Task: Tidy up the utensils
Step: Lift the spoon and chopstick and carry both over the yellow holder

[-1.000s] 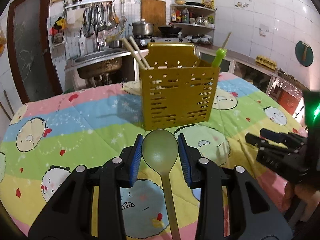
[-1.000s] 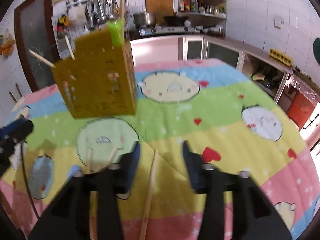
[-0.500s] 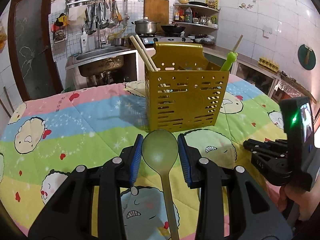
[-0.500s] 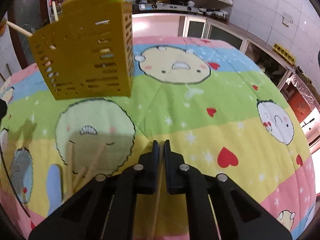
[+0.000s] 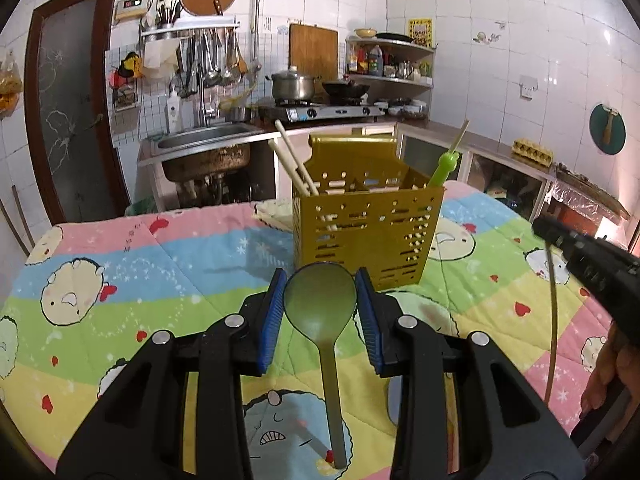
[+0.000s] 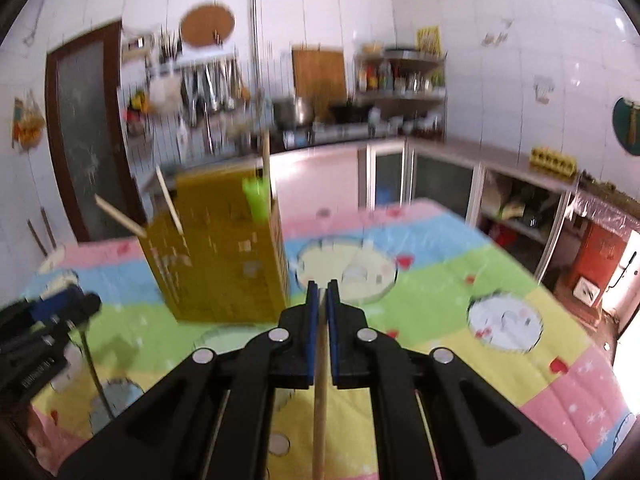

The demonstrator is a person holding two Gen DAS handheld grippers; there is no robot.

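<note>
Left gripper (image 5: 320, 300) clamps green spoon (image 5: 322, 312); right gripper (image 6: 322, 300) pinches wooden chopstick (image 6: 319, 408); yellow caddy (image 5: 368, 232) ahead.

No readable text anywhere you look. Yellow poster (image 5: 420, 32) on wall far ahead of your left gripper, above corner shelf: print too small to make out. Small display box (image 5: 130, 3) high on wall, up-left of same tool: digits unreadable. Bottles (image 5: 366, 62) on shelf: labels illegible. Faint white lettering on black body of left gripper (image 6: 38, 376), seen from right wrist: blurred
</note>
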